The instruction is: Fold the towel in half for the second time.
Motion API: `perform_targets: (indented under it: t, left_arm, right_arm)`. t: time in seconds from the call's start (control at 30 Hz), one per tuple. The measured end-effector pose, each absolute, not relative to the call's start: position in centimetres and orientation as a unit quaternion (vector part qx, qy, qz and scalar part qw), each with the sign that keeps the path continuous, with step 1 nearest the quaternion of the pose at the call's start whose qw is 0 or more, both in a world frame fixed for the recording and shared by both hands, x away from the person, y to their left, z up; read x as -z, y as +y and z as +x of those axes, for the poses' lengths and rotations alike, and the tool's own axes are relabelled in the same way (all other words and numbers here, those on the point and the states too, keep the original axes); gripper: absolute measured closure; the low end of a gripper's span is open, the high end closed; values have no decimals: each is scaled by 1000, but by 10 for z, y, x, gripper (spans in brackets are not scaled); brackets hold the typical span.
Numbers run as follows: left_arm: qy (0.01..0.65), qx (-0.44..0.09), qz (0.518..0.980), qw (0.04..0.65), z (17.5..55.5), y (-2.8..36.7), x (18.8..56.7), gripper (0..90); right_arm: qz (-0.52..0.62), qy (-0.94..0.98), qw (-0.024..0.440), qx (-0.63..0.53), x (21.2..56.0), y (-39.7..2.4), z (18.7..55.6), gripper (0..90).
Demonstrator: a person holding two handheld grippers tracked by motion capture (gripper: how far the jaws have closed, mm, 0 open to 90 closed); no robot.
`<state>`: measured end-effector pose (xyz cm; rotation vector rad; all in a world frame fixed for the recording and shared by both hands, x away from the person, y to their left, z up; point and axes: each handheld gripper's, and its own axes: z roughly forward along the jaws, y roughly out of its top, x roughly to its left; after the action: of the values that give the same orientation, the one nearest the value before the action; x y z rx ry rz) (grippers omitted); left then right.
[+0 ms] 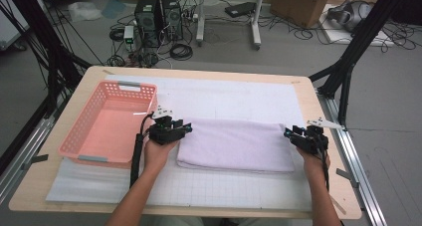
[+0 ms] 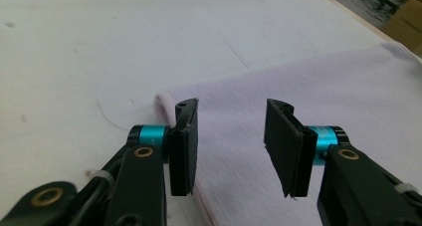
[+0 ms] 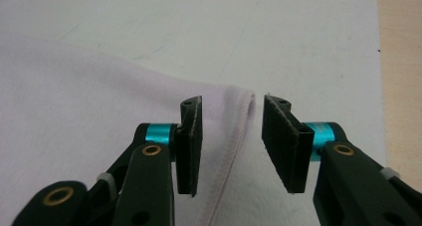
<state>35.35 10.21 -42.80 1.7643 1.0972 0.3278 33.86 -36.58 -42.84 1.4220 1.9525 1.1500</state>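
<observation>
A folded, pale purple cloth towel [image 1: 236, 145] lies flat in the middle of the white mat [image 1: 224, 99] on the wooden tabletop [image 1: 318, 111]. The left gripper [image 1: 188, 129] sits at the towel's left end, and its jaws are partly apart with nothing pinched. In the left gripper view the towel lies under the gap. The right gripper [image 1: 287, 133] sits at the towel's right end, jaws partly apart too, with the towel's edge below them. A pink plastic basket [image 1: 79, 136] with holes stands just to the left
</observation>
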Motion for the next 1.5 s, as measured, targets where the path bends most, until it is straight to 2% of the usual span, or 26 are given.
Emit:
perform_targets:
  t: [0.2,0.4,0.6,0.77,0.87,0.93,1.03,1.13,1.2,1.23,1.37,1.5]
  left_arm:
    - [416,-127,760,482,333,100,430,615]
    - [402,-117,780,465,312,99,441,725]
    - [410,-117,780,458,302,103,448,726]
    - [407,-118,782,457,296,105,449,725]
    - [407,-117,779,462,293,107,449,723]
    - [408,-124,772,472,291,108,448,686]
    - [401,-129,753,505,287,112,444,575]
    - [386,-120,747,528,284,113,441,430]
    - [387,-124,744,530,281,113,440,288]
    - [387,-130,741,534,279,114,440,258]
    - [392,-141,731,540,277,117,440,197]
    - [387,-140,728,549,278,120,440,192]
  right_arm:
    - [493,728,223,-420,431,-366,318,621]
    - [473,746,202,-422,438,-365,293,663]
    - [447,766,179,-426,435,-361,276,679]
    - [435,790,176,-396,442,-359,266,702]
    - [439,784,178,-401,444,-362,261,686]
    - [440,778,189,-406,440,-364,257,642]
    - [441,764,205,-423,432,-366,251,577]
    - [438,754,228,-432,428,-368,246,475]
    - [437,748,237,-440,428,-369,245,381]
    - [438,745,239,-443,428,-369,244,344]
    - [442,737,250,-445,428,-370,242,228]
    - [442,735,254,-447,428,-372,242,221]
